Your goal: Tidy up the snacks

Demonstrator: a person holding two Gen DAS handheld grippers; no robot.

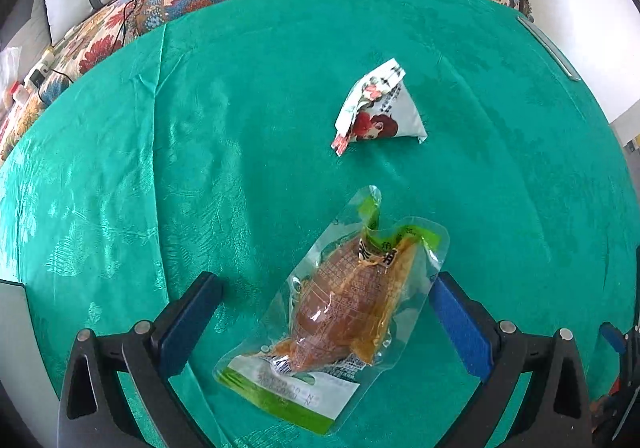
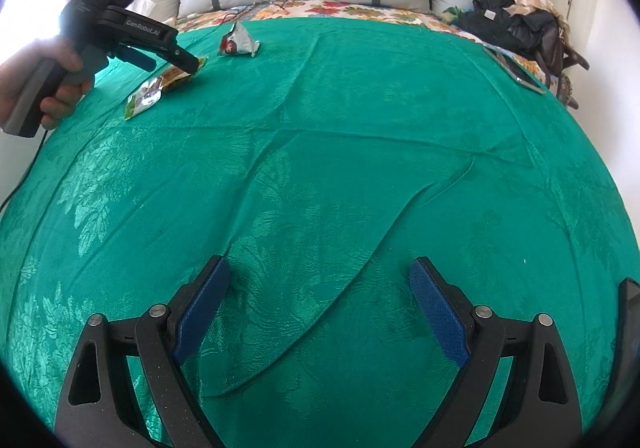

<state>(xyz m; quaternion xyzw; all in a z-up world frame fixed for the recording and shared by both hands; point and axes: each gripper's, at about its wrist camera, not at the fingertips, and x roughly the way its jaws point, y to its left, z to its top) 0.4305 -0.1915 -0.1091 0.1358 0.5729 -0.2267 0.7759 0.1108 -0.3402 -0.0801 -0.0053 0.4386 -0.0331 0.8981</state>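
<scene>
Green cloth (image 2: 360, 135) lies bare around both wide-open tools, left (image 1: 328, 288) straddling sealed snack pouch (image 1: 340, 308).

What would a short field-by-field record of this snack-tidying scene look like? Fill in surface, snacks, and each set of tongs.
surface: green cloth spread over a bed
snack 1: clear vacuum pouch with brown food, lying flat
snack 2: white pyramid packet, farther back, apart from the pouch
left tongs: open, fingers on either side of the pouch, not closed on it
right tongs: open, empty, over bare cloth
</scene>
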